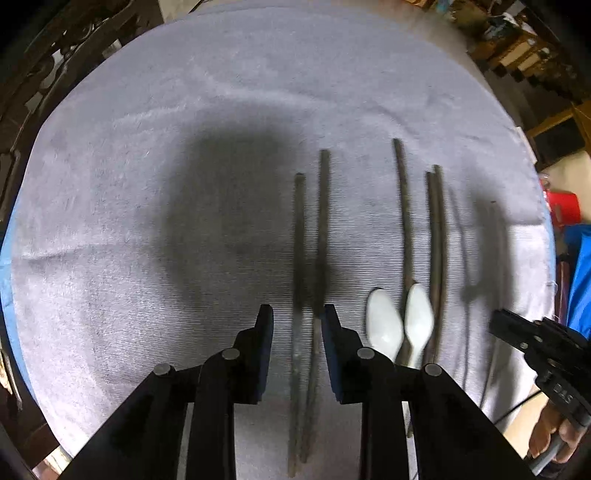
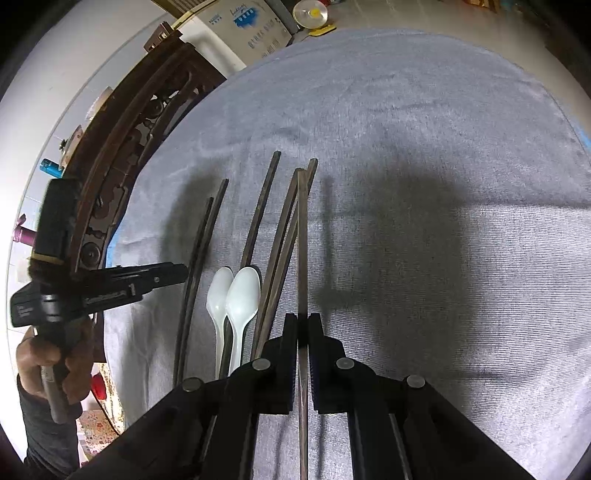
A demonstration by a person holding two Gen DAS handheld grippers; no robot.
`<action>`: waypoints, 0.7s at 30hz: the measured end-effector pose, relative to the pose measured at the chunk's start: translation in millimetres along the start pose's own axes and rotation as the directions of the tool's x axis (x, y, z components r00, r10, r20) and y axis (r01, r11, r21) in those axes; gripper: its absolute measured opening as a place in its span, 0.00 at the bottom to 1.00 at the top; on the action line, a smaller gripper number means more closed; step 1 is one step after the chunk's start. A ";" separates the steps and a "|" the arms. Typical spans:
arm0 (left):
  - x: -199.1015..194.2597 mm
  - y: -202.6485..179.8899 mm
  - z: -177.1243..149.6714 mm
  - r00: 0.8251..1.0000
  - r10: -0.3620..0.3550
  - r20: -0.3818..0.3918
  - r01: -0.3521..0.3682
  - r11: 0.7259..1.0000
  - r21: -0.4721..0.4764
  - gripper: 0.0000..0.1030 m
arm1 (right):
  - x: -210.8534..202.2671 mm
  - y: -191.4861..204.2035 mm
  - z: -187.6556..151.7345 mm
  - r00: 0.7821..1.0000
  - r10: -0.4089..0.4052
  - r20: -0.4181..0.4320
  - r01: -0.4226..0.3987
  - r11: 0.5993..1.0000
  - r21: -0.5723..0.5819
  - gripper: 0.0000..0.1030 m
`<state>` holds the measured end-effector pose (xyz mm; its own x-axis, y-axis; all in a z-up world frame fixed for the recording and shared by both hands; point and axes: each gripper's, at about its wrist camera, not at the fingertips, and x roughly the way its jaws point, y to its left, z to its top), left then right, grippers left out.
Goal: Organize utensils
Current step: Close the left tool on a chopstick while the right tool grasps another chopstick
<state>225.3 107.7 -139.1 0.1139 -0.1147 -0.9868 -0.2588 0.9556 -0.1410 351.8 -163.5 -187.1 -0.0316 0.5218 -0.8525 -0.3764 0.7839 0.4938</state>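
Note:
Several dark wooden chopsticks and two white plastic spoons (image 1: 384, 325) lie in a row on a grey towel (image 1: 147, 221). My left gripper (image 1: 297, 312) points straight down over the leftmost pair of chopsticks (image 1: 300, 229). Its jaws stand apart on either side of the pair, and the pads do not press on it. In the right wrist view my right gripper (image 2: 303, 318) is shut on a single chopstick (image 2: 303, 240), which runs forward beside another pair (image 2: 284, 236). The spoons (image 2: 242, 295) lie just left of it, and the left gripper (image 2: 183, 271) reaches in from the left.
A lone chopstick (image 1: 404, 214) lies between the two pairs. A carved dark wooden chair back (image 2: 122, 147) stands along the towel's left edge. Cardboard boxes (image 2: 255, 26) stand beyond the far edge. A hand (image 2: 44, 358) grips the left tool's handle. The right half of the towel (image 2: 443, 184) holds nothing.

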 end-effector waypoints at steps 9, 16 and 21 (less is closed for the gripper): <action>31.1 11.5 5.9 1.000 0.028 -0.011 -0.028 1.000 -0.003 0.17 | 10.2 5.2 3.9 1.000 -0.011 -0.027 0.011 1.000 -0.013 0.06; 49.0 3.9 11.7 0.997 0.063 -0.037 -0.061 0.997 0.055 0.05 | 19.6 10.9 6.0 0.998 -0.034 -0.058 0.033 0.999 -0.019 0.06; 52.4 14.5 2.1 0.998 0.038 -0.055 -0.036 0.998 0.043 0.05 | 19.4 19.7 8.2 0.995 -0.062 -0.083 0.060 0.998 -0.036 0.06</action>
<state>229.5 116.2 -192.7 0.0510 -0.0929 -0.9944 -0.2208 0.9700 -0.1019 351.4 -135.2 -192.5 -0.0850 0.4421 -0.8929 -0.4111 0.8008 0.4356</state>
